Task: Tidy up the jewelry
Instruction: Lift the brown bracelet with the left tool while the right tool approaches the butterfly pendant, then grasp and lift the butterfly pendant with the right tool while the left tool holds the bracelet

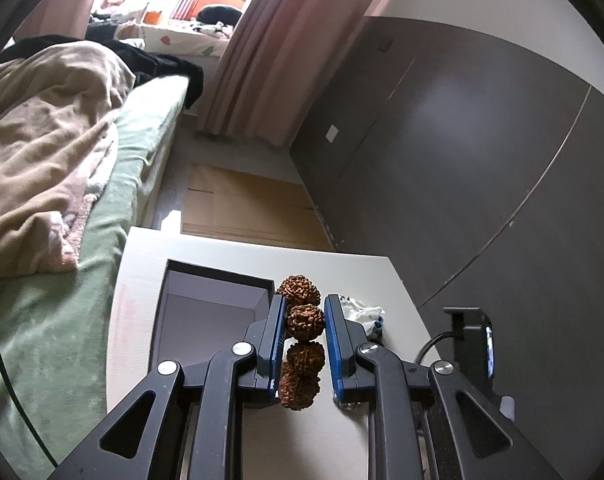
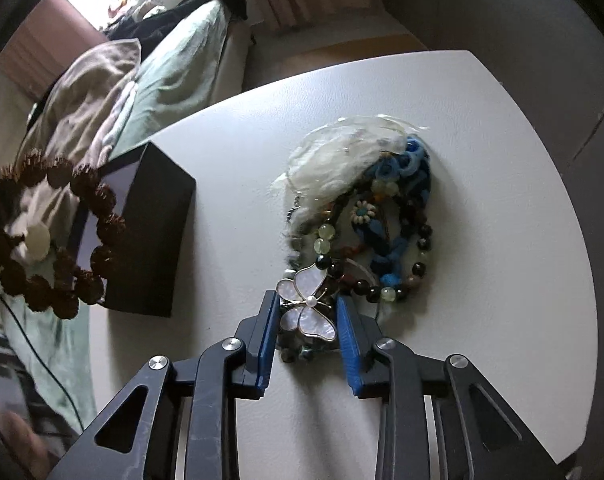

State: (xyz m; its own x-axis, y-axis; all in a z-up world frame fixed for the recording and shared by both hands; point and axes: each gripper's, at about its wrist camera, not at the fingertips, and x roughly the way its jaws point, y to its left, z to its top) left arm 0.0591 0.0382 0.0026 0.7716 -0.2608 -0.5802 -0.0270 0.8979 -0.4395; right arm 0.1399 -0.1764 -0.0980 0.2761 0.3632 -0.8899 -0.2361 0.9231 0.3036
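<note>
No text, label, brand, number or sign can be read in either view. The lit screen of the small device (image 1: 489,346) at the right edge of the left wrist view is seen too much edge-on for anything on it to be made out, and the books (image 1: 183,7) by the far window are too blurred.

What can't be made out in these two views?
- Left wrist view: the inside of the dark box is cut off by the left gripper; the jewelry pile is mostly behind a finger.
- Right wrist view: whether the right gripper pads press the butterfly piece; the beads under it are hidden.
- Right wrist view: the brown bead bracelet is blurred at the edge.
</note>
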